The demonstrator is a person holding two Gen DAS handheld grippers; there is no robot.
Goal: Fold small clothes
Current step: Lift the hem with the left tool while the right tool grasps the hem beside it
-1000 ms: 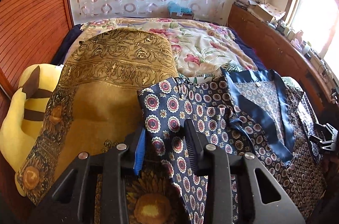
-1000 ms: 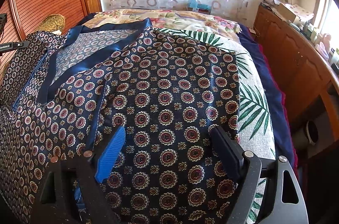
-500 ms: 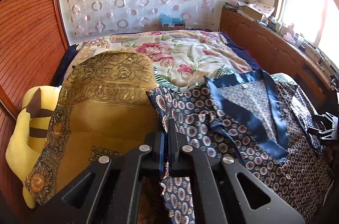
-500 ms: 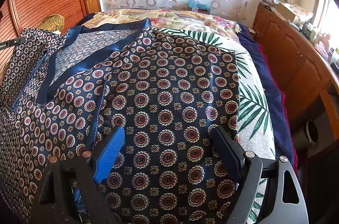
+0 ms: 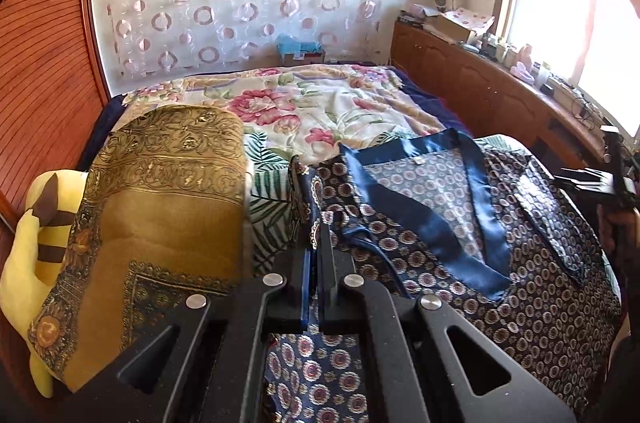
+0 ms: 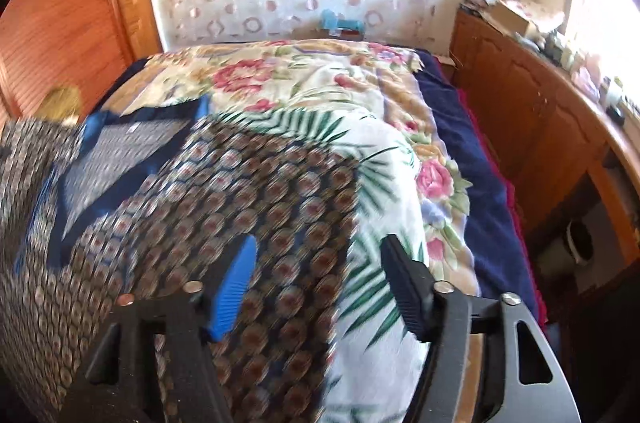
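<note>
Covering most of the near end of the bed, the navy patterned top lies spread with its blue satin collar open toward the far wall, over a floral bedspread and a palm-leaf sheet. Beside it on the left sits a mustard gold cloth draped over a mound, with a yellow plush toy against the wooden wall. The left claw is pinched tight on the top's left edge, which rises in a ridge between its pads. The right claw is at middling width and closing, the top's right edge lying between its fingers but not yet pressed; that view is blurred, so the exact bite is hard to judge. The main risk, as I see it, is an uneven fold: if the right claw closes on too little fabric or on the sheet beneath, one side lifts alone and the slippery top skews or slides free.
</note>
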